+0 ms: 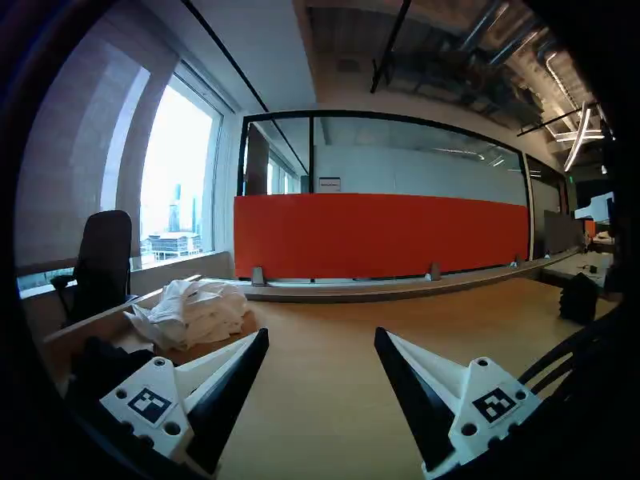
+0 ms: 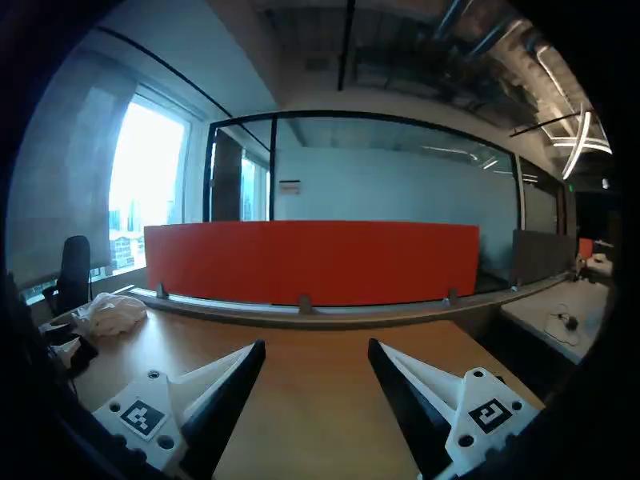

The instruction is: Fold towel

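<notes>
Left gripper view, towel (image 1: 192, 310) heaped ahead-left of left tongs (image 1: 321, 331), right tongs (image 2: 316, 342), both spread, empty.

A wooden surface (image 1: 336, 392) runs back to an orange divider panel (image 1: 384, 236) standing along its far edge. A glass partition (image 2: 384, 172) rises behind the panel. Off the left edge, a black office chair (image 1: 100, 260) stands by a bright window (image 1: 176, 192). A small black object (image 1: 578, 298) sits near the right edge. Beyond that edge, a white desk (image 2: 532, 308) carries a cable (image 2: 564, 322).
</notes>
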A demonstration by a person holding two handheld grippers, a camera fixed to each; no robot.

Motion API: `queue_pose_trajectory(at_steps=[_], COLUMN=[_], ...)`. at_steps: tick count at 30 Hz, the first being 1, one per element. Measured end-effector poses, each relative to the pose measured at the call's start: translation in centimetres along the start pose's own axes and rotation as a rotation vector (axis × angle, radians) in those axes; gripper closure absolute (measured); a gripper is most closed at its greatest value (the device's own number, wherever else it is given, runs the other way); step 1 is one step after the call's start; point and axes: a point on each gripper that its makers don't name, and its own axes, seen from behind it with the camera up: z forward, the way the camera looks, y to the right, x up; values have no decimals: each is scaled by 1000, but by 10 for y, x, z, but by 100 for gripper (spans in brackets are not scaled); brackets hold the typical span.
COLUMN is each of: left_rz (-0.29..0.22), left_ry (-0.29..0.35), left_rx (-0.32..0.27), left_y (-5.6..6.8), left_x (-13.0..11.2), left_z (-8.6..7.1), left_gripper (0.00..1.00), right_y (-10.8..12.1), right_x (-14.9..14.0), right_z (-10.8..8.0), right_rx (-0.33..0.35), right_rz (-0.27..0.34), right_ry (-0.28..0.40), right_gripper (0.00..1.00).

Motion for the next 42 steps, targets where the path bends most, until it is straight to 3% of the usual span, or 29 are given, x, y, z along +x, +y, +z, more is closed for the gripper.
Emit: queue_pose_trajectory(at_steps=[21, 42], left_rz=[-10, 3], left_ry=[17, 15], left_rx=[11, 12], left_y=[-5, -5], left_x=[-34, -34], left_z=[-2, 0], left_gripper=[2, 2], right_y=[4, 6], right_x=[-19, -22], right_z=[-4, -5], right_rx=[-6, -1], right_rz=[-6, 4], right_ry=[16, 18], right_gripper=[1, 1])
